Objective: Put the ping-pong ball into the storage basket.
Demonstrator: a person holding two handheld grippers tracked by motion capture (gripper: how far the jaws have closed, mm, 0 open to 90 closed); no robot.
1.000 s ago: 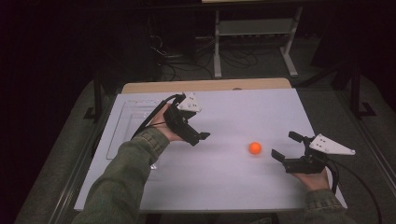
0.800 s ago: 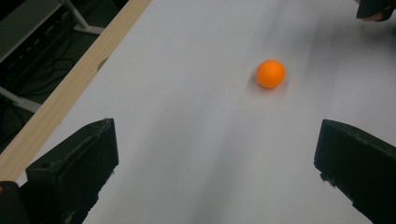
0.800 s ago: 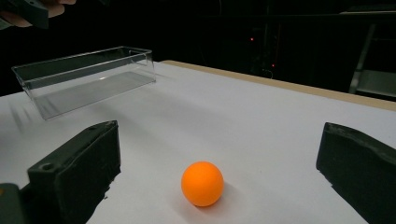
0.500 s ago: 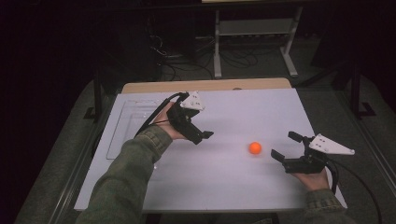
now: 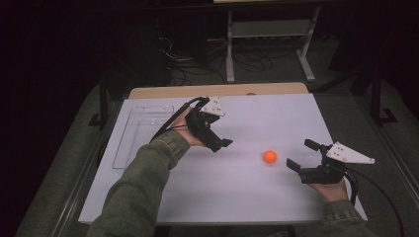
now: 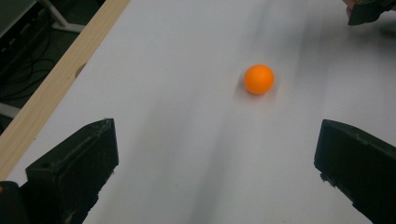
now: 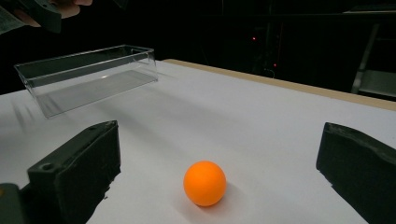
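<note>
A clear tray (image 5: 143,136) waits at the table's left edge. The left gripper (image 5: 221,144), jaws wide and empty, has edged toward the orange ball (image 5: 270,156) resting mid-table. The right gripper (image 5: 300,157), open and empty, holds just beside it, probably ready to grasp.

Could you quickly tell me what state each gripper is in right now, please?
Left gripper: open, holding nothing, above the table.
Right gripper: open, holding nothing, fingers facing the orange ball.
</note>
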